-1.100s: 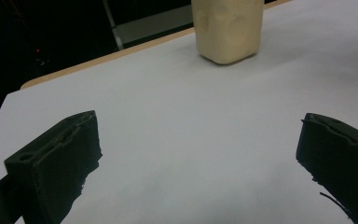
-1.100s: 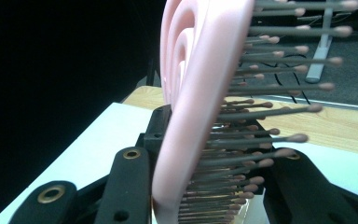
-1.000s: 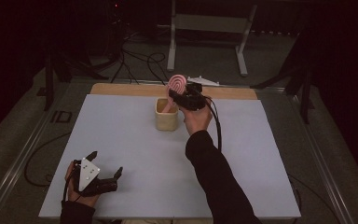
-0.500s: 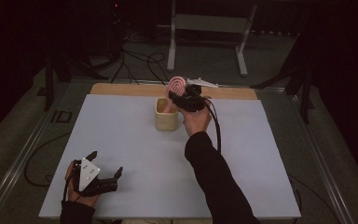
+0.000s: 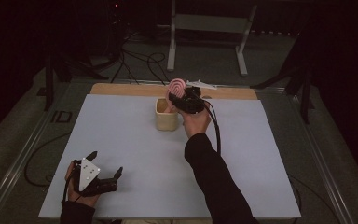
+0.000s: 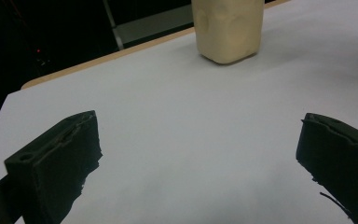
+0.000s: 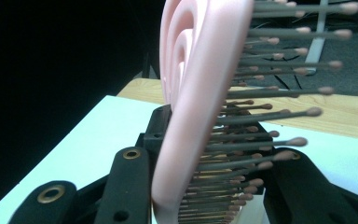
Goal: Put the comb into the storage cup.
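White table [image 5: 135,140], right gripper [image 5: 181,95] jaws clamping pink hairbrush [image 7: 200,93], left gripper [image 5: 103,169] jaws wide, empty.

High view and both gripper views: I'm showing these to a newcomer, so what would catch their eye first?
Probably the round pink plastic hairbrush with grey bristles, clamped in the right tongs just above the cream square-sided plastic cup at the far middle of the pale sheet-covered table. In the right gripper view its bristles loom large. The left tongs rest open at the near left corner.
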{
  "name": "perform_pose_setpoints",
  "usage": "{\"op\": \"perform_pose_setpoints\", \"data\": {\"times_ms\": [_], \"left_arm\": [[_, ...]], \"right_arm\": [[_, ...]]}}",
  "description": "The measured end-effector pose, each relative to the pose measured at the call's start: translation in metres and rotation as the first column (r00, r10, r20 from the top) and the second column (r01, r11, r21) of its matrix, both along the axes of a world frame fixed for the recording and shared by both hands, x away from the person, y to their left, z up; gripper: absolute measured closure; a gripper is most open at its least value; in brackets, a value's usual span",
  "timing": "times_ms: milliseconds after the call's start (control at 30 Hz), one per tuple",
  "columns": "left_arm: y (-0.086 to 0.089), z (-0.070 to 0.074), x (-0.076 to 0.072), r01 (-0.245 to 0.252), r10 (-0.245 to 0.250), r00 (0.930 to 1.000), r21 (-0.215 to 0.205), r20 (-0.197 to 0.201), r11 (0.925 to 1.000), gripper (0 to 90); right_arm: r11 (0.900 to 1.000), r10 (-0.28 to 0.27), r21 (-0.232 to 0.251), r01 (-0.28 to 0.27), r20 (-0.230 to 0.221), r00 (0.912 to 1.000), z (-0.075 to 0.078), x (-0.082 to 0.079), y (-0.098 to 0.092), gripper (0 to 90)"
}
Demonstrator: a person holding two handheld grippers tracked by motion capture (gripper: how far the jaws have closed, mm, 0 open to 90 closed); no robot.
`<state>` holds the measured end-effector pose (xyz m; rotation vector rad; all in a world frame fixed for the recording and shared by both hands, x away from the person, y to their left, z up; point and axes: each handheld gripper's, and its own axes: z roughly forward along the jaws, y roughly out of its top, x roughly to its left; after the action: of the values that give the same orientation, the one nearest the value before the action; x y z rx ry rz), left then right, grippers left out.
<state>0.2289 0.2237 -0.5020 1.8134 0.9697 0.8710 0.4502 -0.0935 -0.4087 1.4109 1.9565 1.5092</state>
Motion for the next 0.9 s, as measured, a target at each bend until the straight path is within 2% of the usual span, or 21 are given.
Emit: {"op": "perform_pose_setpoints", "data": {"times_ms": [900], "left_arm": [[0.000,0.000,0.000,0.001,-0.001,1.0000,0.003,-0.003,1.0000,0.2]], "right_arm": [[1.000,-0.009,-0.012,0.008,-0.019,0.9998,-0.012,0.000,0.005,63.2]]}}
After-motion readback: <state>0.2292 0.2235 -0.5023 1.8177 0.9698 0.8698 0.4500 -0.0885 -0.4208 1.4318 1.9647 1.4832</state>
